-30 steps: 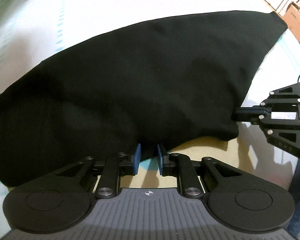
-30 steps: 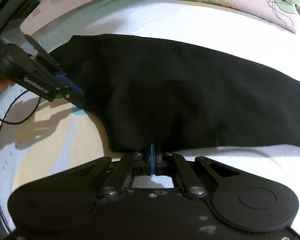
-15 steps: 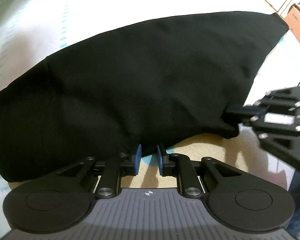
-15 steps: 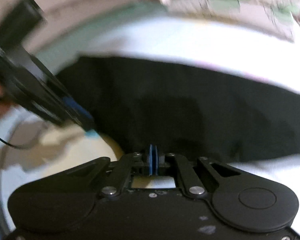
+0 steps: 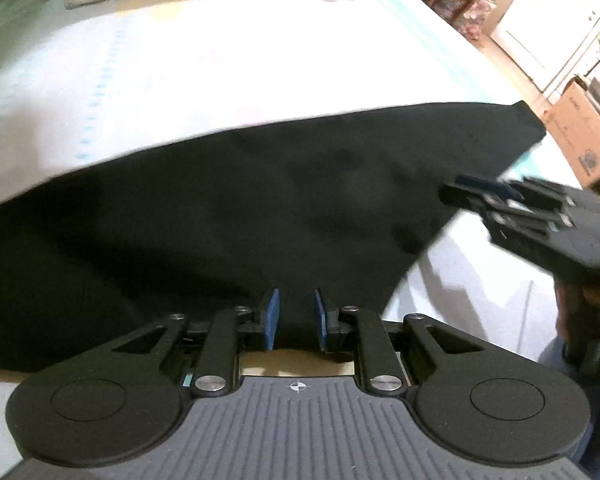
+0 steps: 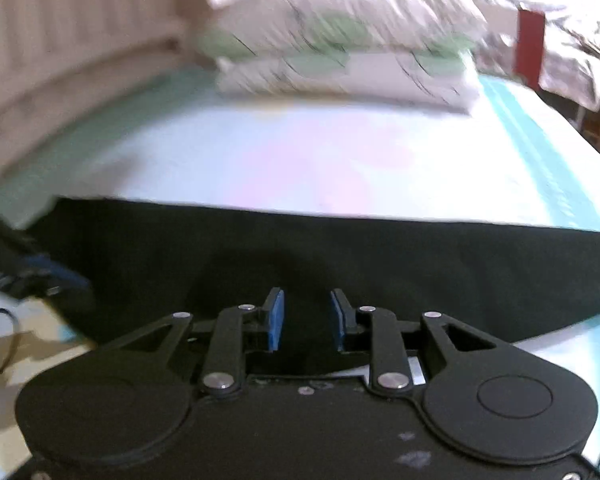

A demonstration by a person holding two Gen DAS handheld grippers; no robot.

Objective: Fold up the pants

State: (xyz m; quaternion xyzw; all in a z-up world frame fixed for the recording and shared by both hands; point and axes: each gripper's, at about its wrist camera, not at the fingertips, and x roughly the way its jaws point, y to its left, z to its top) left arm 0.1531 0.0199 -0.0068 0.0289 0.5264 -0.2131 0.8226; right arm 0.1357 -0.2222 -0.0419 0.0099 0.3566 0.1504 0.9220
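Your left tongs [image 5: 296,320] sit slightly apart at the near hem of the black pants [image 5: 228,216], cloth between the pads but whether they're actually pinching it, can't tell. The pants lie flat across the bed [image 5: 220,60], stretching left to right. Your right tongs [image 6: 306,318] have just been opening, pads apart with fabric between them. Looks soft, floppy, light stuff, so grab hems or corners, not the middle.

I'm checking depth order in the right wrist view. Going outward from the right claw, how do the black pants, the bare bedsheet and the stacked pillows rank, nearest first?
From the right claw:
1. Black pants, directly under and ahead of it.
2. Bare bedsheet, beyond the pants' far edge.
3. Stacked pillows, at the bed's far end.
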